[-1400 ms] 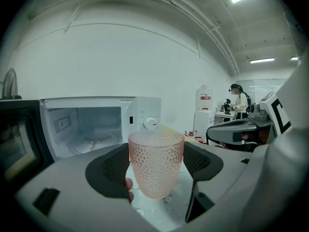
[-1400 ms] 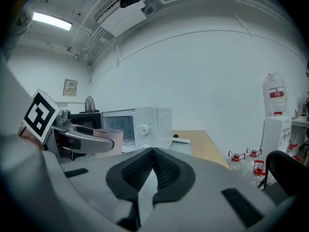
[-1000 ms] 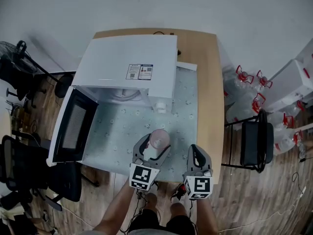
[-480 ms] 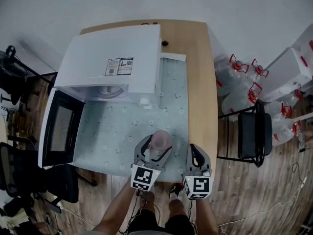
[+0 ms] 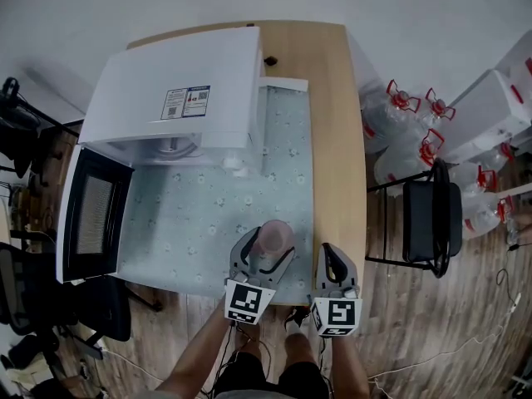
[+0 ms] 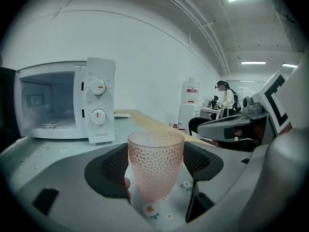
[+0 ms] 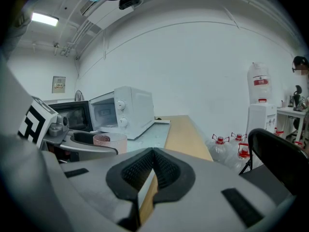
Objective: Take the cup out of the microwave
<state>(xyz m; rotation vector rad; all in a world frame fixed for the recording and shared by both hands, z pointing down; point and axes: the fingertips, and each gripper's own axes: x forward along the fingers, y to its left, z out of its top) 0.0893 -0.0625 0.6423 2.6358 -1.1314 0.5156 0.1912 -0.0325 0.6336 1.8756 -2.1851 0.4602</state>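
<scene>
**Cup out of the oven, held in the left claw above the worktop's near edge**

The left claw [image 6: 155, 170] is closed to the width of the pink dimpled translucent cup [image 6: 155, 162], which is gripped upright with a pad pressed on each side. Whether its foot rests on the pale floral mat [image 5: 208, 214] or hangs just above cannot be told. The right claw [image 7: 150, 174] is shut on nothing, just beside the left one. Well apart, at the far left of the wooden worktop [image 5: 337, 98], the white microwave [image 5: 179, 81] is seen with its dark-windowed door [image 5: 90, 214] swung open and its cavity empty. The removal is judged all but done. A level set-down on the mat is called for next, kept back from the edge, before the grip is eased.
</scene>
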